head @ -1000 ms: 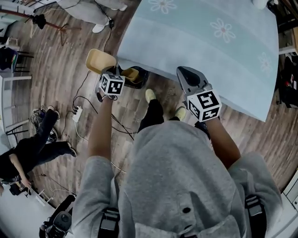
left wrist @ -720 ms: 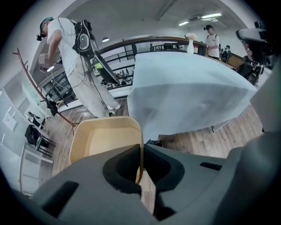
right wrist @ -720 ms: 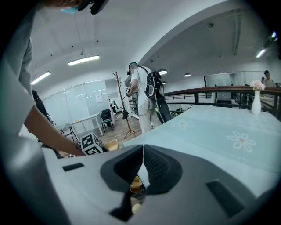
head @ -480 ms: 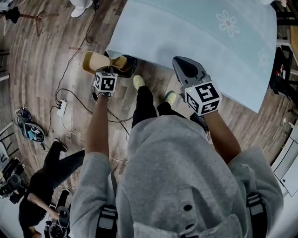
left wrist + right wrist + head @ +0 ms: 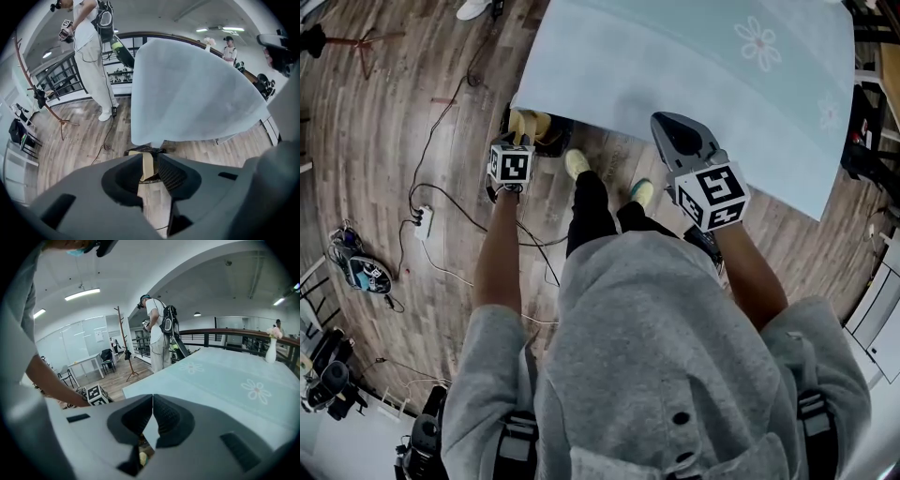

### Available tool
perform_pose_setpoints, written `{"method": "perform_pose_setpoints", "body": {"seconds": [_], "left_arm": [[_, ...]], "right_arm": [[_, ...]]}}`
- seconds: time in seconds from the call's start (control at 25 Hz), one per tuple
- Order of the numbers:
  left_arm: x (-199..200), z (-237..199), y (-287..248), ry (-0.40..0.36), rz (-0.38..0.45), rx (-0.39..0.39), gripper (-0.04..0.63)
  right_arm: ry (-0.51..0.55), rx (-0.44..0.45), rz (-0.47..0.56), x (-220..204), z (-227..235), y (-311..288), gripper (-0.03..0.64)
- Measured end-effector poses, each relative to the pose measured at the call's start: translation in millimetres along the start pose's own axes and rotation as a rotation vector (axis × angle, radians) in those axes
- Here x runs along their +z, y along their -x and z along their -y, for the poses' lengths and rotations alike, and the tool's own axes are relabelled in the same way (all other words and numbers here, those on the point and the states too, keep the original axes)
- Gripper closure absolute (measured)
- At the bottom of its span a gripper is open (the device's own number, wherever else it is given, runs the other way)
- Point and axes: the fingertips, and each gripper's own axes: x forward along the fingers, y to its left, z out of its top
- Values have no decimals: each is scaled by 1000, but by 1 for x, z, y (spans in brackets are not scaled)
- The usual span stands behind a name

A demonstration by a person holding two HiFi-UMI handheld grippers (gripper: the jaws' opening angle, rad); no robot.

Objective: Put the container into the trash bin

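**Release of the container at the trash bin**

Head view: the left gripper (image 5: 517, 142) points steeply down at the black trash bin (image 5: 558, 141), tucked under the table (image 5: 675, 56) edge. The beige container (image 5: 528, 125) sits in the bin's mouth, at 12 o'clock of that gripper. The right gripper (image 5: 670, 122) hangs at 3 o'clock.

Left gripper view: the jaws are opening. The container's wall stands between them, apparently unpressed, probably so that it drops in.

Right gripper view: the jaws meet on nothing, out of the way.
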Motion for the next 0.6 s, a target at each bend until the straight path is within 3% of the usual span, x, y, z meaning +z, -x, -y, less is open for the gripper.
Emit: {"method": "perform_pose_setpoints", "body": {"seconds": [0.28,0.36,0.52,0.6], "left_arm": [[6,-3,16,45,43,38,500],[24,-9,38,84,123,83,500],[84,-21,90,202,368,161,536],[111,-12,112,176,448,185,556]], "right_arm": [[-3,-16,47,1,9,19,591],[1,-25,63,1,14,27,591],[7,-70,113,4,33,56,591],[2,-99,135,1,45,77,591]]}}
